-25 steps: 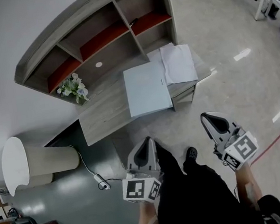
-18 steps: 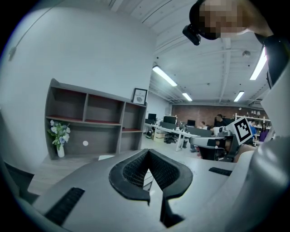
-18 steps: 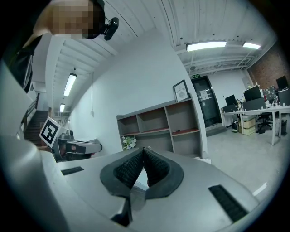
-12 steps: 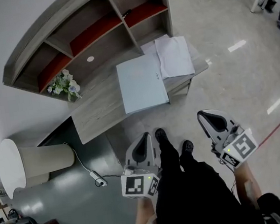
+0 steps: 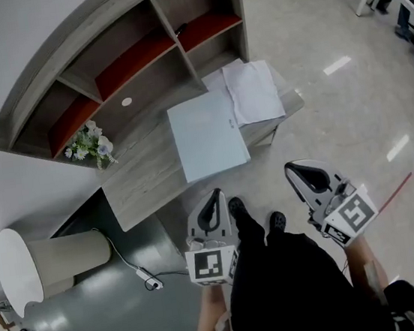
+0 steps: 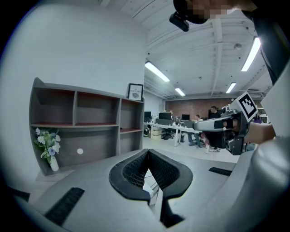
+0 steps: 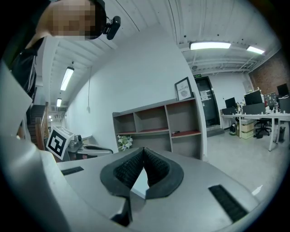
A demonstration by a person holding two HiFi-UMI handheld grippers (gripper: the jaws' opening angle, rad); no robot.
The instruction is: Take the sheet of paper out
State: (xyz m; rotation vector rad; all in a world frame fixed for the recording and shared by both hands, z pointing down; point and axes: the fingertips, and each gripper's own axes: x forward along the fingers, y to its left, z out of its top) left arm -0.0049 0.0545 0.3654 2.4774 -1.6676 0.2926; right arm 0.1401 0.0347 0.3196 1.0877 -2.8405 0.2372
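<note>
A wooden desk (image 5: 145,183) is seen from above, with a cubby shelf unit (image 5: 132,57) stood along the desk's back edge. A pale blue folder (image 5: 207,134) is laid flat near the desk's front edge. The sheet of paper (image 5: 254,90) is spread at the desk's right end, right beside the folder and touching it. Both grippers are held short of the desk's front edge, out over the floor. The left gripper (image 5: 215,195) is seen with its jaws pressed together on nothing, and the right gripper (image 5: 292,166) is closed up and empty too. A little bunch of flowers (image 5: 89,142) is tucked at the desk's left, against the shelf unit.
</note>
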